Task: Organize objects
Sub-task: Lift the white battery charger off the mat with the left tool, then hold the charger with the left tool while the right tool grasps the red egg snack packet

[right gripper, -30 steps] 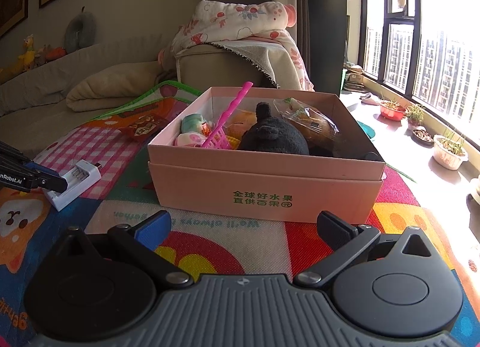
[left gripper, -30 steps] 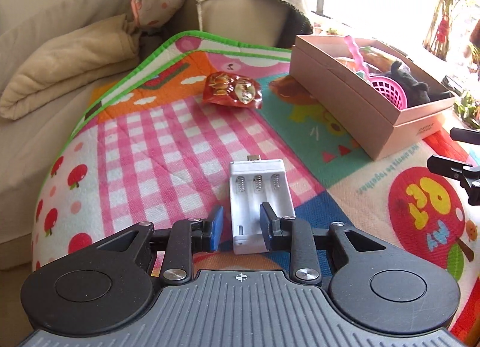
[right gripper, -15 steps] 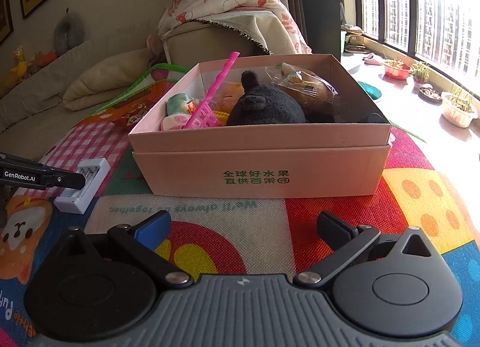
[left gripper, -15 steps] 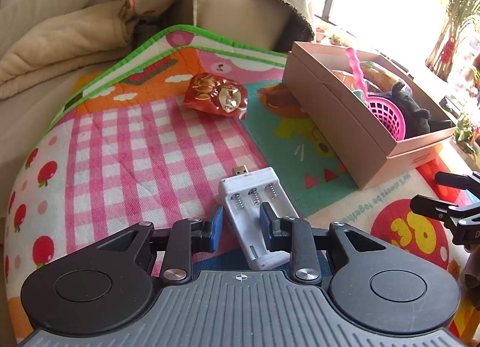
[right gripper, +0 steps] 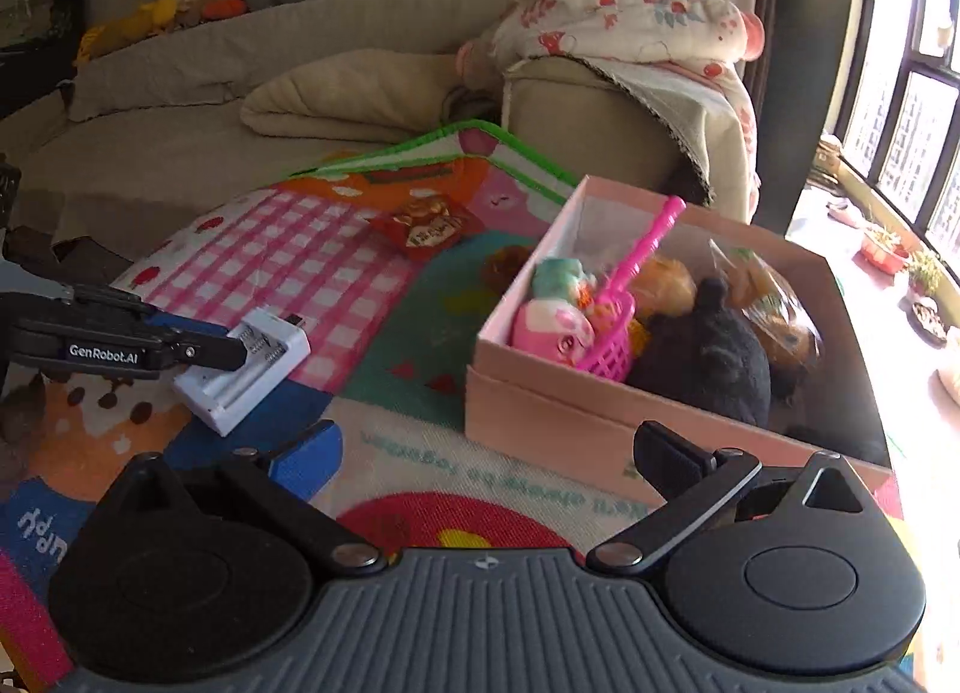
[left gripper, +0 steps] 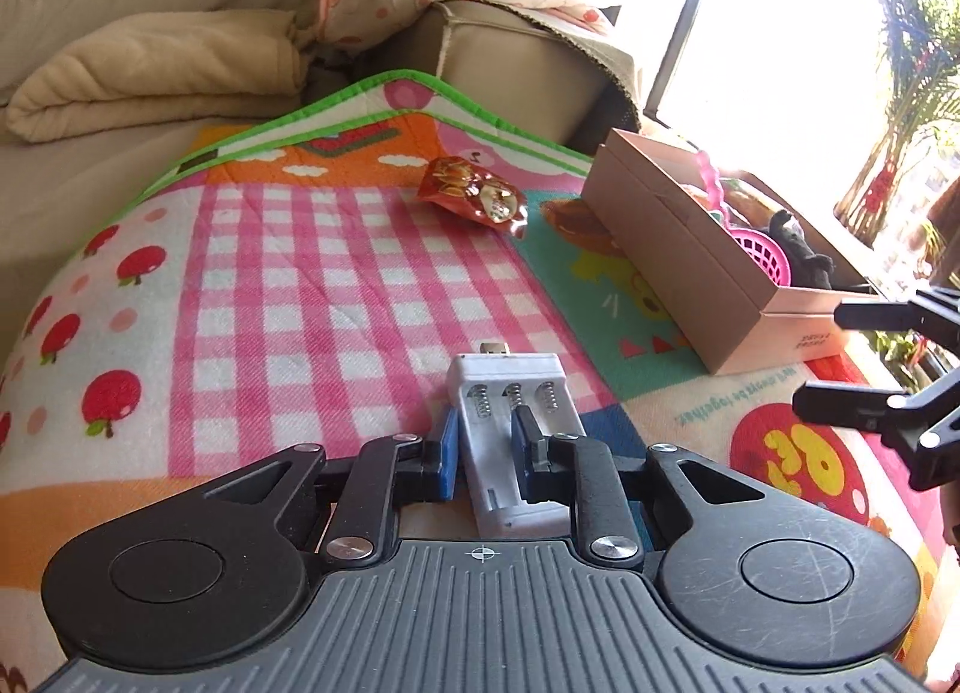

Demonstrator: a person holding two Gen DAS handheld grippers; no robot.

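- Sunlit sofa, colourful play mat [left gripper: 288, 297] spread over it.
- White battery charger [left gripper: 516, 441] lies on the mat, clamped in the left gripper [left gripper: 487, 456].
- Right gripper [right gripper: 487, 453] is wide, empty, near the pink box [right gripper: 600, 417].
- Risk: off-centre grip; the charger may twist loose.

Behind your play mat [left gripper: 288, 297] sits the beige sofa [right gripper: 198, 63], a folded blanket [left gripper: 156, 75] on it.
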